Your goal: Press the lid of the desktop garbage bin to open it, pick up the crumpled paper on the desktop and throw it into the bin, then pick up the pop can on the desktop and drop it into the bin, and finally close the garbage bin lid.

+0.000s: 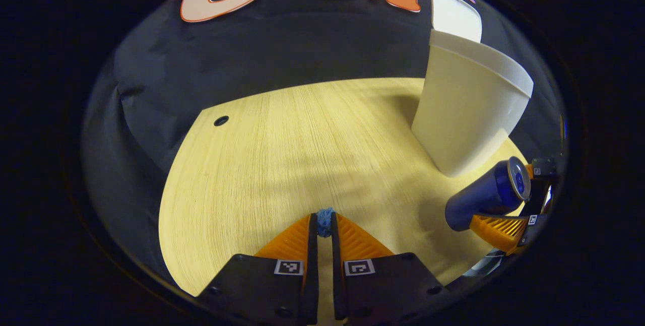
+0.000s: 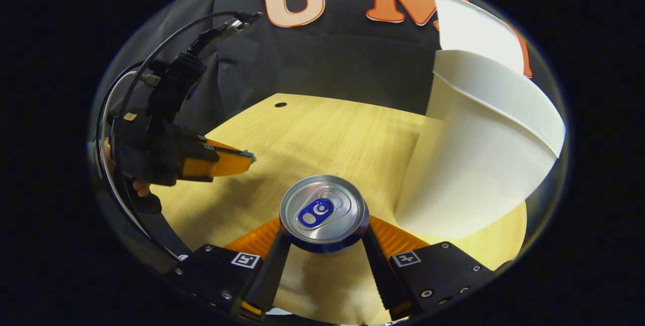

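Both fingers of the right gripper (image 2: pixel 322 235) clamp the pop can (image 2: pixel 322 213), held lifted above the counter (image 1: pixel 282 165) just beside the open white garbage bin (image 2: pixel 478 165), while the left gripper (image 1: pixel 324 225) fingers are closed together, holding nothing.

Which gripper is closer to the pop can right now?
Right. The right gripper is shut on the pop can; the left gripper hangs apart, off to its side.

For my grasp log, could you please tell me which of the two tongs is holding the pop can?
The right tongs hold the blue pop can, one finger on each side; the left tongs are closed together, carrying nothing.
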A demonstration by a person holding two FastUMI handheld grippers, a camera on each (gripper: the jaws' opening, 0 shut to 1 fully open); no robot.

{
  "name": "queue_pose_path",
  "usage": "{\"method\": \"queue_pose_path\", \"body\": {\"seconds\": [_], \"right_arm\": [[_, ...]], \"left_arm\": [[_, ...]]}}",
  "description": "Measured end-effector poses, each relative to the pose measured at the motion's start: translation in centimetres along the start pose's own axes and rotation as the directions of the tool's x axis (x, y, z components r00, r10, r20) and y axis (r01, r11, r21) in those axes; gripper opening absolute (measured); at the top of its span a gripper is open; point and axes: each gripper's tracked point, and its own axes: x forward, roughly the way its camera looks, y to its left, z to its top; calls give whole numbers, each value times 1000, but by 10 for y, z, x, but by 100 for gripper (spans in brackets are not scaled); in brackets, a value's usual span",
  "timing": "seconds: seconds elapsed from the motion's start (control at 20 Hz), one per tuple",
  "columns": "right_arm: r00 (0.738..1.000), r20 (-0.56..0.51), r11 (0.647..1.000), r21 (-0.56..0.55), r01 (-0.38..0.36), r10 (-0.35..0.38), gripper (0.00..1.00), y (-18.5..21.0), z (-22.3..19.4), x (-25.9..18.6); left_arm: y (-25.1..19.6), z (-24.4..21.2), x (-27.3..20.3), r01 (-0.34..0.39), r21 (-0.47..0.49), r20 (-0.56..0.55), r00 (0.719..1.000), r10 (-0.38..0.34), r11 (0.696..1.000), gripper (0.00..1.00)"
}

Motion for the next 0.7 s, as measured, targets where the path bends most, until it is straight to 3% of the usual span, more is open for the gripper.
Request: {"method": "queue_pose_path", "body": {"seconds": [0.45, 0.7], "right_arm": [[1000, 25, 999, -28, 20, -19, 80, -31, -1, -18], [999, 37, 1000, -21, 21, -21, 80, -41, -2, -21]], "left_arm": [[31, 249, -44, -51, -47, 146, 988, 58, 998, 13], [51, 428, -68, -33, -74, 230, 972, 49, 997, 12]]}}
